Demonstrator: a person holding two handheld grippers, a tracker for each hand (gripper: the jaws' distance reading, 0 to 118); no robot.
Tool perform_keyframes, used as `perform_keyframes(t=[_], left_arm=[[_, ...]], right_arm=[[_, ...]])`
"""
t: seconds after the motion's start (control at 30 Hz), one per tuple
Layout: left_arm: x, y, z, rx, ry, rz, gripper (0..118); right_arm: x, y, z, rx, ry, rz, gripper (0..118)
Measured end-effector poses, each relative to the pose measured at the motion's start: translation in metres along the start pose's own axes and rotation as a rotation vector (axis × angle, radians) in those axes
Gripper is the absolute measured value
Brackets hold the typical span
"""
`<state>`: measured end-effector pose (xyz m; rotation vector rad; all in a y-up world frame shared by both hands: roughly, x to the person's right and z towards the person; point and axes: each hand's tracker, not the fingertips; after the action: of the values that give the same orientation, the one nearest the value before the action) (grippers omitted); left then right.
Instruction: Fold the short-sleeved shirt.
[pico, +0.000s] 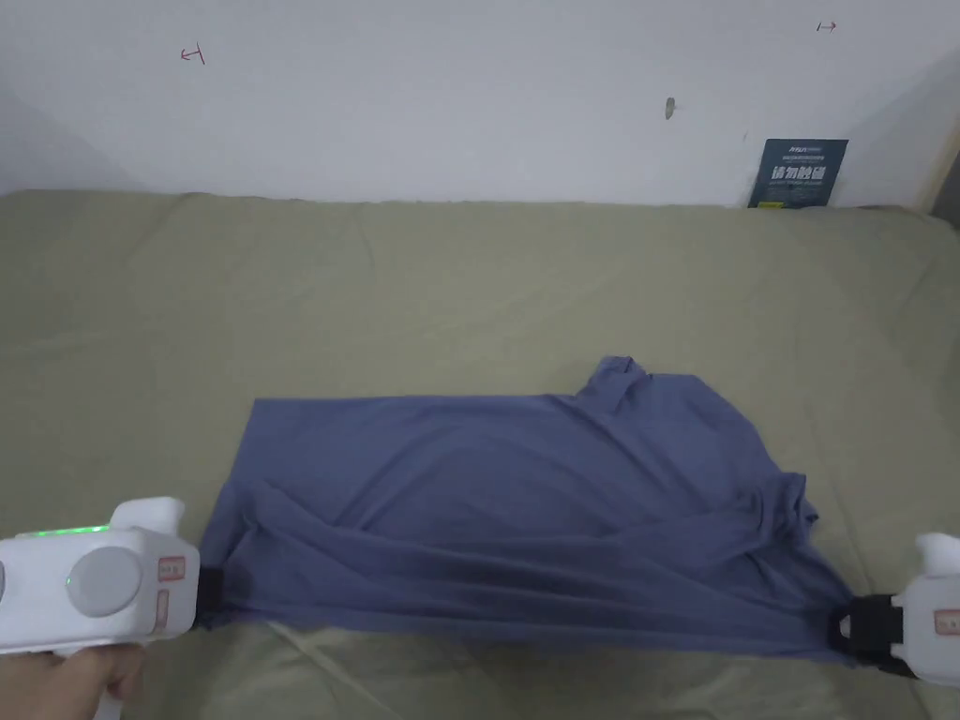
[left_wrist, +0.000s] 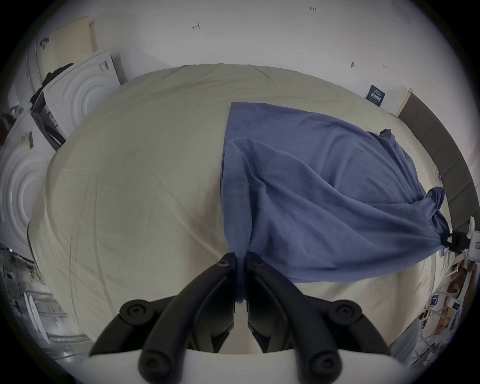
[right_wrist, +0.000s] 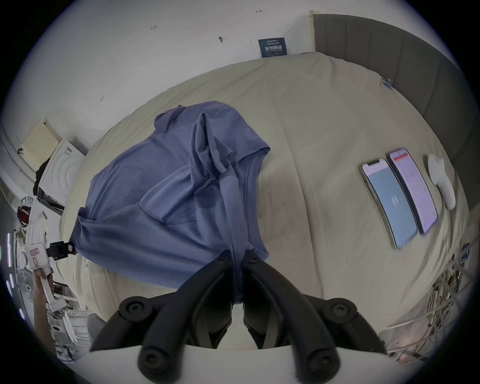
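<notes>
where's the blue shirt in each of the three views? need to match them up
Head view: blue shirt lower centre, stretched between both grippers.
Left gripper view: blue shirt right of centre, one corner in its own jaws.
Right gripper view: blue shirt left of centre, an edge in its own jaws.
Shared landmark: dark sign against the wall.

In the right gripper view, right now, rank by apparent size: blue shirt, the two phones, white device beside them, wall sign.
1. Blue shirt
2. The two phones and, alike
3. White device
4. Wall sign, though it sits farthest away
</notes>
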<state>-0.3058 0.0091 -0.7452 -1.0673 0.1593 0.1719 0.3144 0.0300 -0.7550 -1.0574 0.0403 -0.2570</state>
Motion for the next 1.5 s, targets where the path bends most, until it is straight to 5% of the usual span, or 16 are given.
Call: perform_keyframes(t=[0.53, 0.6, 0.67, 0.73, 0.77, 0.93, 1.0, 1.03, 1.1, 1.13, 1.17, 1.37, 1.4, 1.43, 1.47, 1.5], left_arm=[[-0.004, -0.109, 0.046, -0.015, -0.001, 0.055, 5], [-0.001, -0.111, 0.045, 0.001, 0.002, 0.038, 12], [-0.007, -0.110, 0.047, 0.014, -0.024, 0.038, 22], [-0.008, -0.114, 0.051, 0.047, 0.027, 0.014, 90], [-0.012, -0.116, 0.056, 0.046, 0.021, 0.021, 118], [-0.024, -0.102, 0.087, 0.096, -0.036, 0.081, 117], [-0.022, -0.090, 0.096, 0.145, -0.074, 0.082, 102], [-0.023, -0.081, 0.097, 0.144, -0.077, 0.072, 85], [-0.018, -0.060, 0.095, 0.157, -0.074, 0.038, 15], [-0.015, -0.050, 0.091, 0.161, -0.071, 0.021, 9], [-0.010, -0.040, 0.079, 0.178, -0.055, 0.011, 9], [0.002, 0.039, 0.023, 0.148, -0.041, 0.000, 15], [0.002, 0.052, 0.012, 0.160, -0.029, 0.001, 43], [-0.002, 0.068, -0.004, 0.159, -0.027, 0.000, 92], [-0.002, 0.082, -0.020, 0.134, -0.018, 0.001, 118], [-0.003, 0.094, -0.039, 0.067, 0.002, 0.007, 115]], right_arm=[[0.019, -0.091, 0.028, -0.057, 0.002, -0.042, 10], [0.020, -0.091, 0.026, -0.060, 0.014, -0.059, 34], [0.024, -0.090, 0.025, -0.036, -0.028, -0.058, 54], [0.026, -0.092, 0.031, -0.004, -0.064, -0.026, 114], [0.026, -0.092, 0.040, 0.035, -0.084, -0.004, 118], [0.012, -0.084, 0.065, 0.081, -0.109, 0.078, 118], [0.003, -0.073, 0.071, 0.137, -0.073, 0.096, 101], [-0.001, -0.068, 0.073, 0.161, -0.060, 0.093, 85], [-0.011, -0.050, 0.073, 0.174, -0.003, 0.102, 35], [-0.015, -0.043, 0.070, 0.184, 0.034, 0.109, 11], [-0.019, -0.036, 0.066, 0.198, 0.026, 0.108, 1], [-0.054, 0.013, 0.035, 0.195, -0.011, 0.161, 1], [-0.055, 0.020, 0.029, 0.193, -0.012, 0.161, 1], [-0.054, 0.025, 0.025, 0.192, -0.012, 0.160, 1], [-0.054, 0.037, 0.017, 0.184, -0.002, 0.166, 1], [-0.053, 0.044, 0.011, 0.179, -0.001, 0.160, 1]])
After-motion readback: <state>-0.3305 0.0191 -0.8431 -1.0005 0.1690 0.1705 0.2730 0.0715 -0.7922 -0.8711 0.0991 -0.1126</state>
